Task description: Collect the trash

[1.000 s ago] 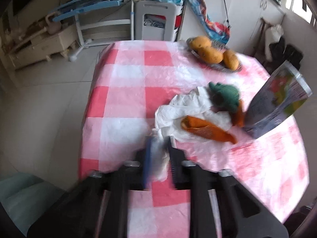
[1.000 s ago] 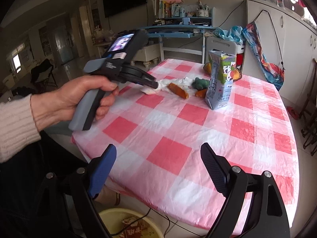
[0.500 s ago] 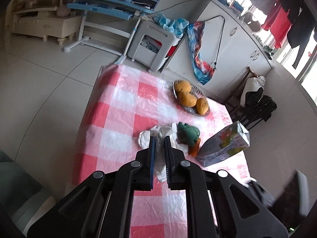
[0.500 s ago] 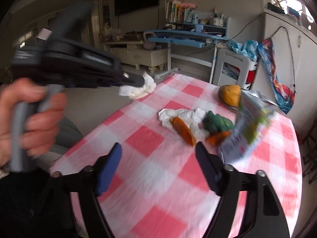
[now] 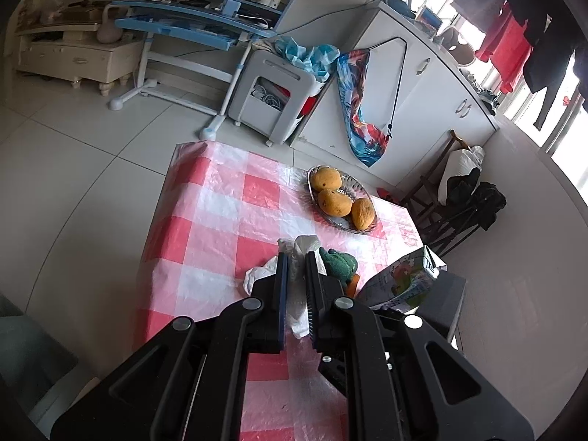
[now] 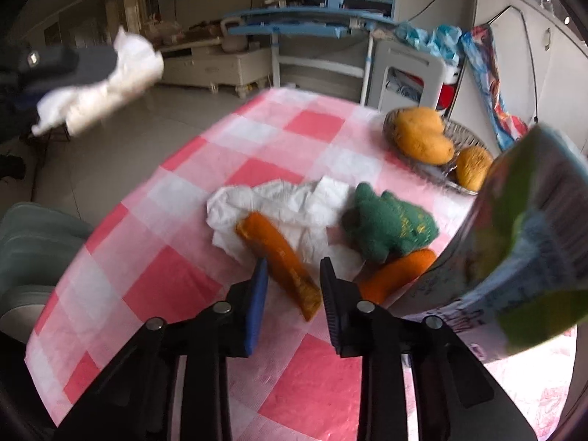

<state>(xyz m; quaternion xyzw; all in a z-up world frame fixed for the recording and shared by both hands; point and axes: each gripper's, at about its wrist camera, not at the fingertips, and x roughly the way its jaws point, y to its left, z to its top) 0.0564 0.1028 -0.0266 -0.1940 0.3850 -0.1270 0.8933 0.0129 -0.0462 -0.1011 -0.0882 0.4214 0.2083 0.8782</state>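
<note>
My left gripper [image 5: 296,257] is shut on a crumpled white tissue [image 5: 298,305] and holds it high above the table; the tissue also shows at upper left in the right wrist view [image 6: 106,84]. My right gripper [image 6: 292,268] is open, its jaws on either side of an orange wrapper [image 6: 279,253] that lies on a spread white napkin [image 6: 286,202]. A green knitted toy [image 6: 389,228] and an orange carrot-like piece [image 6: 397,275] lie to the right. A milk carton [image 6: 533,246] stands close at right.
The table has a pink-and-white checked plastic cloth [image 6: 191,283]. A basket of mangoes [image 5: 341,202] stands at its far side. A grey stool [image 5: 272,95], a blue desk [image 5: 191,25] and white cabinets [image 5: 433,84] stand beyond. A green chair [image 6: 29,257] is left.
My left gripper has risen higher with the tissue. My right gripper has moved forward over the table and narrowed around the orange wrapper.
</note>
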